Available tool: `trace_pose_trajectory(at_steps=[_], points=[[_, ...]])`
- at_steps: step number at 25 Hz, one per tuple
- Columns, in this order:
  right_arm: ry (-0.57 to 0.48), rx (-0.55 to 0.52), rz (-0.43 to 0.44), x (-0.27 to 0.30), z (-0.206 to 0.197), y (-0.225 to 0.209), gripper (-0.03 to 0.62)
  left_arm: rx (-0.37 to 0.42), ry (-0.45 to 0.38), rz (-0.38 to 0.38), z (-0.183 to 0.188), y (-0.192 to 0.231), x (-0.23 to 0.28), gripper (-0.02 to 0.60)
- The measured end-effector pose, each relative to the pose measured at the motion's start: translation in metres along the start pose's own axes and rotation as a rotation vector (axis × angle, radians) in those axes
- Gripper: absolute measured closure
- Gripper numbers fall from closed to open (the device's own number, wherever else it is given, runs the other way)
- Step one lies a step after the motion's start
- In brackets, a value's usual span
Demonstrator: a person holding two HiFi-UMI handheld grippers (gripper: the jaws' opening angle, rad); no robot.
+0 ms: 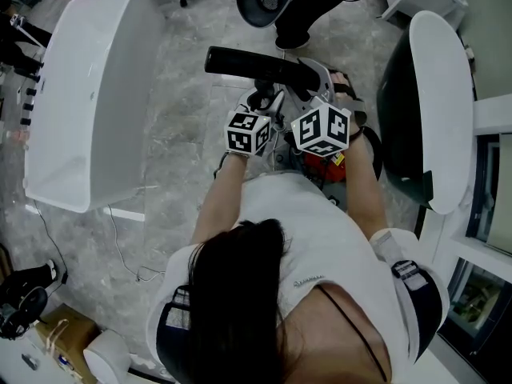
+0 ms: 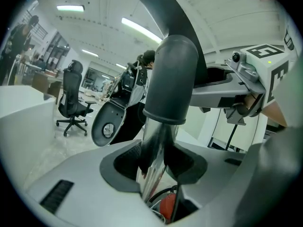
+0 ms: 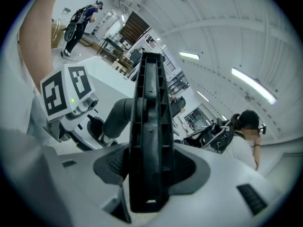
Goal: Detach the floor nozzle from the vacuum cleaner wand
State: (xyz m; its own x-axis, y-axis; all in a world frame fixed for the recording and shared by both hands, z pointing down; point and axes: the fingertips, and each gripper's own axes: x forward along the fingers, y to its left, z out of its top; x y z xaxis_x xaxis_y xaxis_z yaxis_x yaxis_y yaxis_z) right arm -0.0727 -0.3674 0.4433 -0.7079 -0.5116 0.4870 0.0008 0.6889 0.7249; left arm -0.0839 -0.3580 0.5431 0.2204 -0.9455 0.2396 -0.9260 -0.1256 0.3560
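Left tool (image 2: 158,161): jaws partly closed, gripping the chrome wand (image 2: 152,138) below its dark collar (image 2: 173,74).
Right tool (image 3: 149,167): jaws partway apart, clamped across the black floor nozzle (image 3: 150,103).

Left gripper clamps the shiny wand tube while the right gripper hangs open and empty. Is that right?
Not quite. The right gripper isn't empty: the right gripper view shows its jaws closed on the black floor nozzle. The left gripper does clamp the shiny wand tube.
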Motion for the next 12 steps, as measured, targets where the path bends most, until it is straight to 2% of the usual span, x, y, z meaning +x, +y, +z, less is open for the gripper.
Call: trace_pose_trajectory(at_steps=[12], points=[[0.029,0.014,0.099,0.0084,-0.0044,-0.0036,0.362,0.015,-0.011,-0.008,0.0002,-0.0006,0.0056,0.431]])
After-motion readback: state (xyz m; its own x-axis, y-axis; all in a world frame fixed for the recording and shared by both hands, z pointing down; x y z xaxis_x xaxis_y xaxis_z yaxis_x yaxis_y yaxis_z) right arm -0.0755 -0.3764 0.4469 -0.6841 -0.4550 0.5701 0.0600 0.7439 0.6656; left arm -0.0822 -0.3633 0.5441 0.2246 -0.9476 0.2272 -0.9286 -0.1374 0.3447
